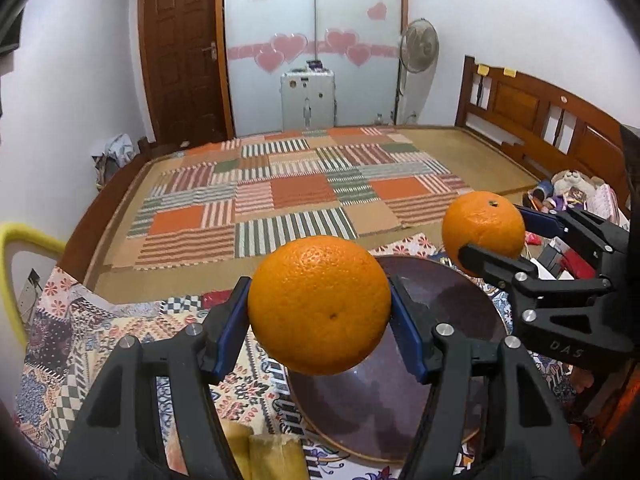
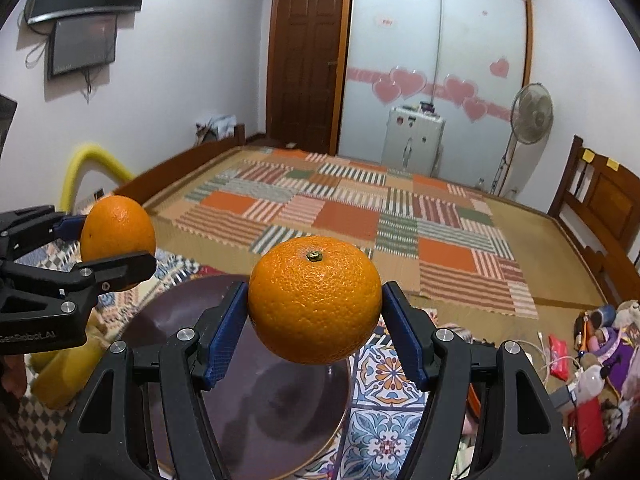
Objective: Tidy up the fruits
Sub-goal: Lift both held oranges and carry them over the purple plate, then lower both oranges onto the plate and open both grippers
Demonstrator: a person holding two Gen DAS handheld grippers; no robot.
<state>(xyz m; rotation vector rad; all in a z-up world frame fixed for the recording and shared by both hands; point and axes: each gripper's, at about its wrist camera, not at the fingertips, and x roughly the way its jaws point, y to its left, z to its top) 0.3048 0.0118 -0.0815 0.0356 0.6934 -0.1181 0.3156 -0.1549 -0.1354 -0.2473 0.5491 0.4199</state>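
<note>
In the left wrist view my left gripper [image 1: 320, 308] is shut on an orange [image 1: 319, 304], its blue pads pressing both sides, above a dark round plate [image 1: 452, 300]. To the right, my right gripper [image 1: 486, 232] is shut on a second orange [image 1: 483, 229]. In the right wrist view that right gripper [image 2: 316, 304] is shut on its orange [image 2: 315, 298], stem end up, over the same plate [image 2: 176, 312]. The left gripper [image 2: 116, 236] with its orange [image 2: 117, 228] appears at the left. Both oranges hang in the air above the plate.
The plate lies on a patterned cloth [image 1: 92, 332]. Yellow fruit, perhaps bananas [image 1: 264, 456], lies at the plate's left [image 2: 68, 372]. A yellow chair back [image 1: 16, 248] stands left. Toys and clutter [image 2: 600, 344] lie right. A bed with a patchwork mat [image 1: 300, 192] is beyond.
</note>
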